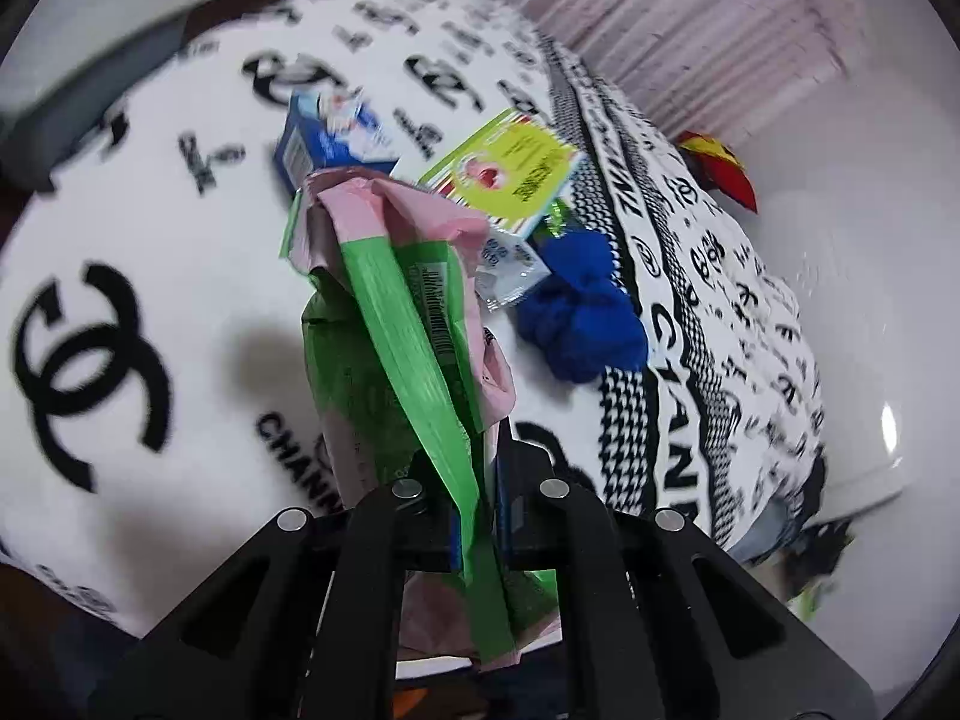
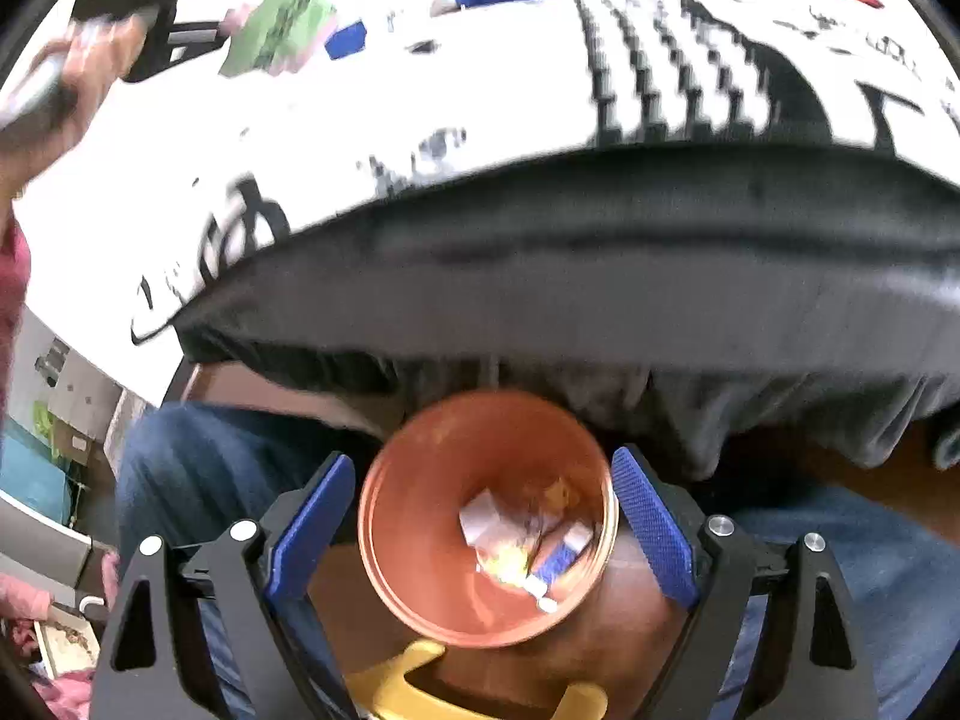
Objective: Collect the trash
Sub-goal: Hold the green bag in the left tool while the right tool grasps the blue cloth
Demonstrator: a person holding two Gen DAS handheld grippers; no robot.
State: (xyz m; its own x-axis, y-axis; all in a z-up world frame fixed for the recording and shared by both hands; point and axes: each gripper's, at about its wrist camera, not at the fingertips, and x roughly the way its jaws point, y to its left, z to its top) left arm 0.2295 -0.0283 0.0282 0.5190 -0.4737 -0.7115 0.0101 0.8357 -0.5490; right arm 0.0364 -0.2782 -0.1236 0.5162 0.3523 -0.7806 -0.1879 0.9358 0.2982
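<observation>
So I've got the green and pink wrapper (image 1: 390,324) clenched tight in my left gripper (image 1: 480,516), jaws squeezed right down on its lower end, and it sticks up through the middle of the left wrist frame, crumpled, with a barcode strip showing. Behind it, up toward the center top, the rest of the trash sits on the white logo blanket (image 1: 150,240): a blue carton (image 1: 327,147), a yellow-green packet (image 1: 510,171) just right of that, a small clear sachet (image 1: 510,276) touching the wrapper's right edge, and a wad of blue cloth (image 1: 576,318) right beside the sachet. A red and yellow thing (image 1: 720,168) lies at the far upper right edge of the blanket, pretty blurry. My right gripper (image 2: 480,528) is spread wide, blue pads on either side of the orange bin (image 2: 420,540) at the bottom center of its view; can't tell if the pads actually touch the rim. The bin already has a few scraps (image 2: 528,540) lying in the bottom. In that same view, upper left, you can see my hand (image 2: 78,72) with the left gripper and wrapper, all smeared.
</observation>
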